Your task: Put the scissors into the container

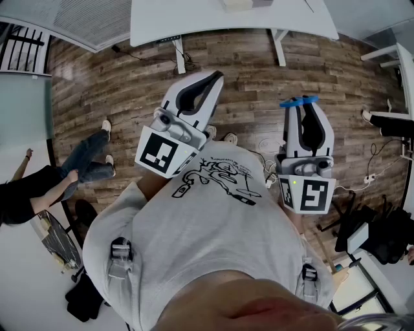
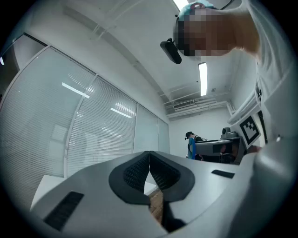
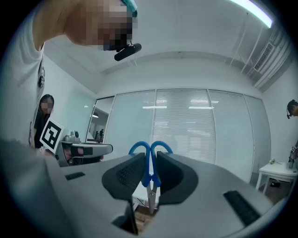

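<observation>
The brown wood-plank floor [image 1: 116, 77] bears a white rectangular table [image 1: 194, 16] at twelve o'clock, and thin dark cables [image 1: 377, 150] with a white power strip [image 1: 370, 178] at three o'clock

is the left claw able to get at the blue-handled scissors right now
Probably yes: the blue-handled scissors are clamped in the right claw, loops poking past its tips, with only air between it and the left claw, which is shut and must open first.
</observation>
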`<action>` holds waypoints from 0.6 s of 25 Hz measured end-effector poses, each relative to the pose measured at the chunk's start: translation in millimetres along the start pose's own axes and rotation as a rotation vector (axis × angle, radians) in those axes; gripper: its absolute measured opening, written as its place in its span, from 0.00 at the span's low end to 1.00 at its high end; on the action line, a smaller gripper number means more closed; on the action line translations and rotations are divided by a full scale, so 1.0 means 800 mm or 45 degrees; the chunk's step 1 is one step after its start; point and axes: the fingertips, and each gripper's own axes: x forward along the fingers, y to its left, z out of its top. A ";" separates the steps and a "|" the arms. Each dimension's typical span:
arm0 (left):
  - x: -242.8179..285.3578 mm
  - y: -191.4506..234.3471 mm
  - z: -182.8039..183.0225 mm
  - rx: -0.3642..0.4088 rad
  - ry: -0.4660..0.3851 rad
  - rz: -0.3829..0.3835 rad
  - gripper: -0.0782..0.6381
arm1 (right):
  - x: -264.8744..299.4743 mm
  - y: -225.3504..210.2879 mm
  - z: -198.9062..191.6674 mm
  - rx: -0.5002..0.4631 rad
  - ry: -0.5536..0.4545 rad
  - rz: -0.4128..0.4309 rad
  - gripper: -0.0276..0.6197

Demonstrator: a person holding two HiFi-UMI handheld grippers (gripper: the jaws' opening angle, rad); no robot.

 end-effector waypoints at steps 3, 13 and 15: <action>0.004 0.011 -0.002 -0.002 0.000 0.002 0.14 | 0.012 0.001 -0.001 -0.005 0.000 0.005 0.18; 0.008 0.080 -0.009 -0.017 0.008 0.001 0.14 | 0.077 0.024 -0.003 -0.001 -0.001 0.011 0.18; 0.008 0.096 -0.012 -0.018 0.012 -0.008 0.14 | 0.092 0.030 -0.005 0.004 0.000 0.007 0.18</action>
